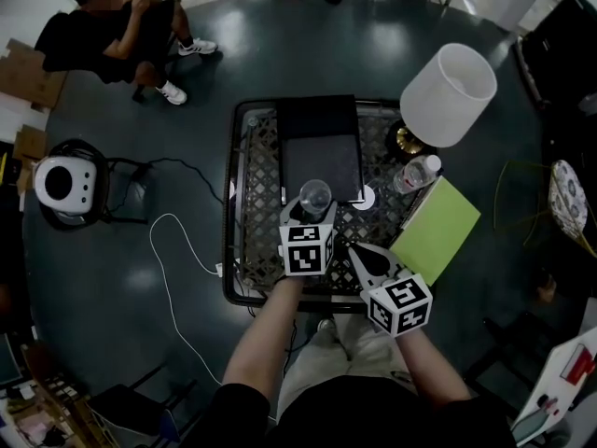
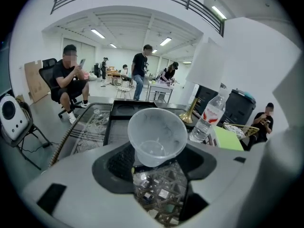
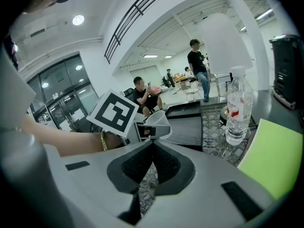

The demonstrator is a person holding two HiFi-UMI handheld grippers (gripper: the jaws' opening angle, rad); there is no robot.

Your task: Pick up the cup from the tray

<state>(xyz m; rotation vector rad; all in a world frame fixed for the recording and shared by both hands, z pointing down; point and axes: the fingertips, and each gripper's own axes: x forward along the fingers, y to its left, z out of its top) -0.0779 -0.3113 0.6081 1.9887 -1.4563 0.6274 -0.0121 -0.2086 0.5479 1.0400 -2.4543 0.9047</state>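
Clear plastic cup [image 2: 156, 134]: held in the left gripper [image 2: 157, 152], whose jaws stand wide and press on its lower wall from either side. It is clear of the black rectangular tray [image 1: 317, 118], hanging over the tray's near end above the glass-topped lattice desk [image 1: 252, 213].

Attitude: tilted. The mouth leans back toward the holder and the base points away and down, so the long axis runs roughly along the line the jaws point. The grip sits low on the body, near the base, and appears to be by the pad tips only. From this angle it is hard to say how much wall the pads cover.

Right gripper [image 3: 152, 145]: jaws closed together on nothing, held just beside and to the right of the left gripper, nearer the person. The cup lies ahead of it and to its left.

Judgement: the pick looks all but made. The carrying hand is the left alone, and the low hold on a tilted cup is the point to watch.
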